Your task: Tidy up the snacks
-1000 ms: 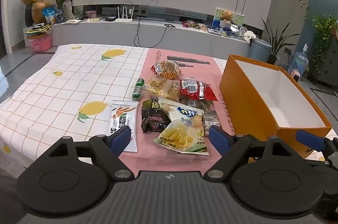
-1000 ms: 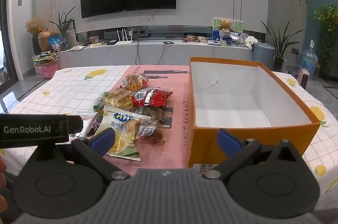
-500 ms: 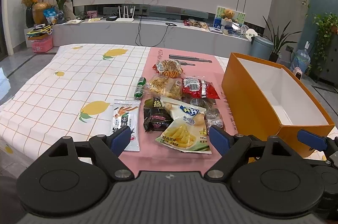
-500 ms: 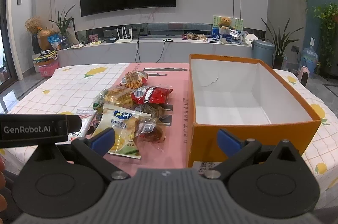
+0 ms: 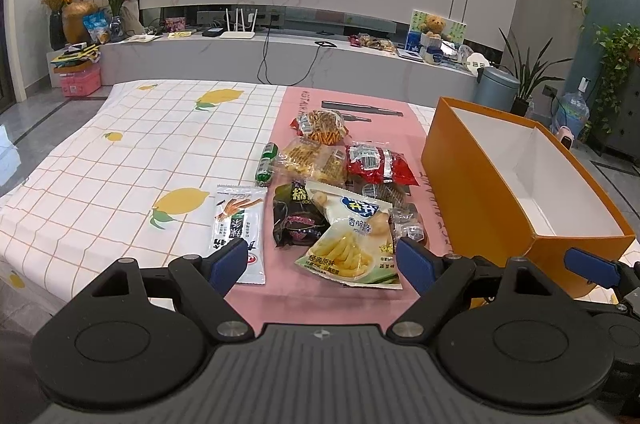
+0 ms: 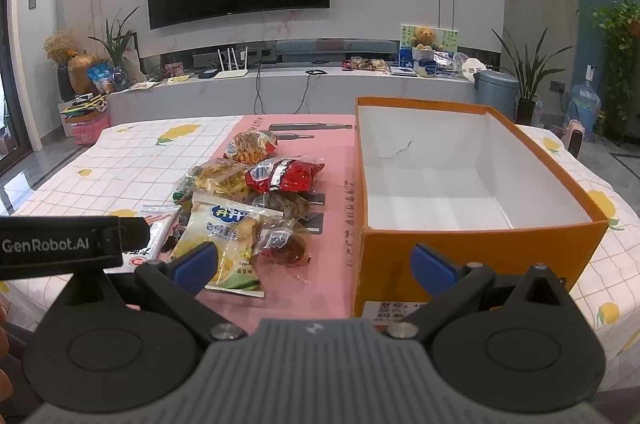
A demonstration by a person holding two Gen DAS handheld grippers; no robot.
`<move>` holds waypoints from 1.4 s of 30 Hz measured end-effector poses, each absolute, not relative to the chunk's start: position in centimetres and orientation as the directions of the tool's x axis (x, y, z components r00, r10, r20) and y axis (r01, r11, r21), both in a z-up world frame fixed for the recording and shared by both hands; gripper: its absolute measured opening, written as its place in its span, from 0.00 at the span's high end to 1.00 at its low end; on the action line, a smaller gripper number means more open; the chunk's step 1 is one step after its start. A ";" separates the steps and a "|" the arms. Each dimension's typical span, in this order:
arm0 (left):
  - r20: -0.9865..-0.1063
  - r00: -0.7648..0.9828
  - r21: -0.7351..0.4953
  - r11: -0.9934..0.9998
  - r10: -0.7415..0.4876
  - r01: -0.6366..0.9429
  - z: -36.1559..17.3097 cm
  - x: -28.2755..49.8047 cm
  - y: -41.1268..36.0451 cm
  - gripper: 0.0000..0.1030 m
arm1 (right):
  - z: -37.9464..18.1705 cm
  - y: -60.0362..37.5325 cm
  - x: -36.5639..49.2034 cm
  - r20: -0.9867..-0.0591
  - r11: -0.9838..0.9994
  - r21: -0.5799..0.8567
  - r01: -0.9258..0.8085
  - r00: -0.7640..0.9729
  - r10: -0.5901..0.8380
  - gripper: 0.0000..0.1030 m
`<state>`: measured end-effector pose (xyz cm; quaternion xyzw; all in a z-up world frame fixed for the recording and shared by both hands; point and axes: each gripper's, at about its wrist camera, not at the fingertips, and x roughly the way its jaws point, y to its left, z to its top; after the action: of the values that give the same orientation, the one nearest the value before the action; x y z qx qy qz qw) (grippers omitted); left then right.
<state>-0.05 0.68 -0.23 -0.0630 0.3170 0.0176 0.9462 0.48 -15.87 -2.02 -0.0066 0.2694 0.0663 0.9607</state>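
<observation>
- Snacks lie in a loose pile on the pink mat [image 5: 320,308], which runs down the middle of the table [image 5: 120,160] over a lemon-print checked cloth.
- Orange box [image 5: 476,192] stands on the table at about 3 o'clock of the pile, near it but apart; open top, white inside, nothing in it as seen from the right wrist view.
- Potato chip bag [image 5: 348,244], pale with yellow fries printed on it, sits at the 6 o'clock edge of the pile and overlaps the dark purple packet [image 5: 294,220] at its 9 o'clock side.
- White sachet [image 5: 238,224] lies flat at 9 o'clock of the purple packet, half on the cloth, half on the mat.
- Red packet [image 5: 378,164] sits toward 1 o'clock of the pile; clear yellow cracker bag [image 5: 312,162] touches it at 9 o'clock.
- Orange-stick bag [image 5: 320,128] is at 12 o'clock, farthest away.
- Green tube [image 5: 266,162] lies at the 9 o'clock edge of the cracker bag.
- Small clear wrapped sweets [image 5: 406,224] rest at 3 o'clock of the chip bag.
- Left hand-held gripper [image 5: 320,266]: jaws spread wide, nothing between them, short of the pile's near edge.
- Right hand-held gripper [image 6: 316,266]: jaws spread wide, nothing held, facing the box's near left corner.
</observation>
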 end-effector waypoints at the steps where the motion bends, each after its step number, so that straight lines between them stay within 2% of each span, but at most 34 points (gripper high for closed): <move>1: -0.600 0.800 -0.108 0.992 -0.007 -0.072 -0.3 -0.1 0.7 0.05 | -2.0 -15.9 0.5 -0.519 0.991 0.025 -0.131 0.846 0.125 0.03; 42: -0.618 0.786 -0.112 0.991 -0.011 -0.075 -0.4 0.3 0.7 0.05 | -2.3 -15.9 0.6 -0.525 0.990 0.046 -0.134 0.840 0.138 0.03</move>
<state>0.34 0.74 -0.41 -0.0654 0.3267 0.0170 0.9427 0.56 -15.94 -2.32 0.0035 0.2741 0.0709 0.9591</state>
